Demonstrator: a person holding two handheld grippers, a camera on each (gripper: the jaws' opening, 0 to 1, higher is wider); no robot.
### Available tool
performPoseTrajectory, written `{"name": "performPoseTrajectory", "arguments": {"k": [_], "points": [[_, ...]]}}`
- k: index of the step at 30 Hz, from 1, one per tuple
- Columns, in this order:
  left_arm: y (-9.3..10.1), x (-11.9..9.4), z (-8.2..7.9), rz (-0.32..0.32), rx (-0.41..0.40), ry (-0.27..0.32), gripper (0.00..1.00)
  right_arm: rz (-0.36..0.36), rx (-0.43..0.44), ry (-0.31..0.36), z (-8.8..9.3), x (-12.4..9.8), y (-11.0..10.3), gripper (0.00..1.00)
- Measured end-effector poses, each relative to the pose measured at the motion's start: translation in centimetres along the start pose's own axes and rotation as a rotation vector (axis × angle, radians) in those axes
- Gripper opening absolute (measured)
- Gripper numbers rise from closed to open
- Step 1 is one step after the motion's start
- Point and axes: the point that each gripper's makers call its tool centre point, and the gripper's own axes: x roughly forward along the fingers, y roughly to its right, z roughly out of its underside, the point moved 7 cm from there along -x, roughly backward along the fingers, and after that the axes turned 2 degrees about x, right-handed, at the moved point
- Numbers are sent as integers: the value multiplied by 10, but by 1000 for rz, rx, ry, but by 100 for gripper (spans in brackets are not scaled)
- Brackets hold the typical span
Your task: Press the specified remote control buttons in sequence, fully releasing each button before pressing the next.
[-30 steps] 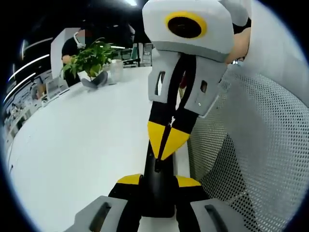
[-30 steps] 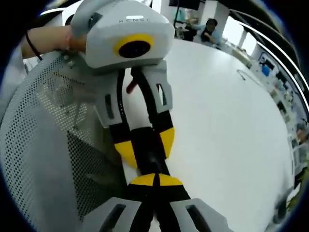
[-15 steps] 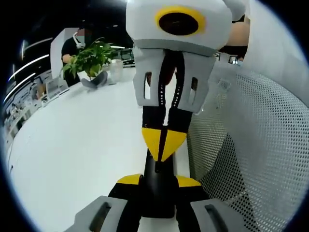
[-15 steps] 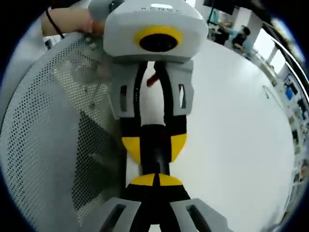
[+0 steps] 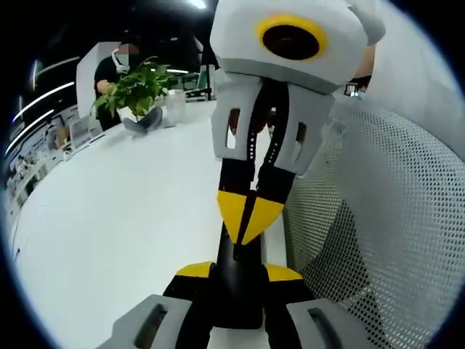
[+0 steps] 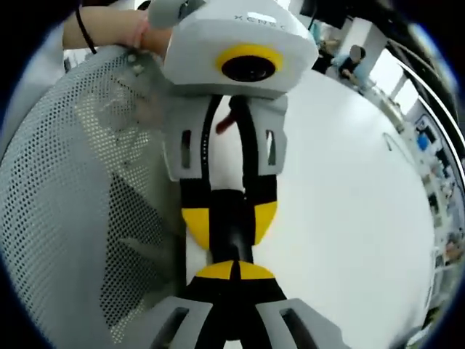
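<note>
A slim black remote (image 5: 237,291) stands between the yellow-padded jaws of my left gripper (image 5: 238,271), which is shut on it. My right gripper (image 5: 247,217) comes in from above with its yellow tips closed together, and the point rests on the remote's upper end. In the right gripper view, my right gripper (image 6: 234,270) shows its shut tips at the bottom, touching the remote (image 6: 231,234). There the left gripper (image 6: 231,218) clamps the remote from both sides. The buttons are hidden.
A white table (image 5: 123,218) spreads to the left, with a potted plant (image 5: 138,91) and a person at its far end. A grey mesh chair back (image 5: 378,218) stands close beside the grippers, also in the right gripper view (image 6: 65,203). A hand (image 6: 109,29) holds the left gripper.
The right gripper's body swung left and then back toward the right above the remote, its shut tips staying at the remote's end. The left gripper kept its hold.
</note>
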Motion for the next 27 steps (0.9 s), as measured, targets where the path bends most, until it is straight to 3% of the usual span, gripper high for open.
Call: {"name": "performPoseTrajectory", "arguments": {"k": [6, 8, 11, 15, 27], "points": [[0, 0, 1, 2, 0, 5, 25, 35, -17, 35, -3, 1, -3, 0], [0, 0, 0, 0, -3, 4, 25, 10, -12, 59, -7, 3, -5, 0], [0, 0, 0, 1, 0, 2, 25, 4, -80, 8, -8, 3, -3, 0], [0, 0, 1, 2, -1, 6, 25, -15, -4, 8, -8, 3, 0, 0], [0, 0, 0, 6, 2, 5, 25, -39, 52, -14, -7, 3, 3, 0]]}}
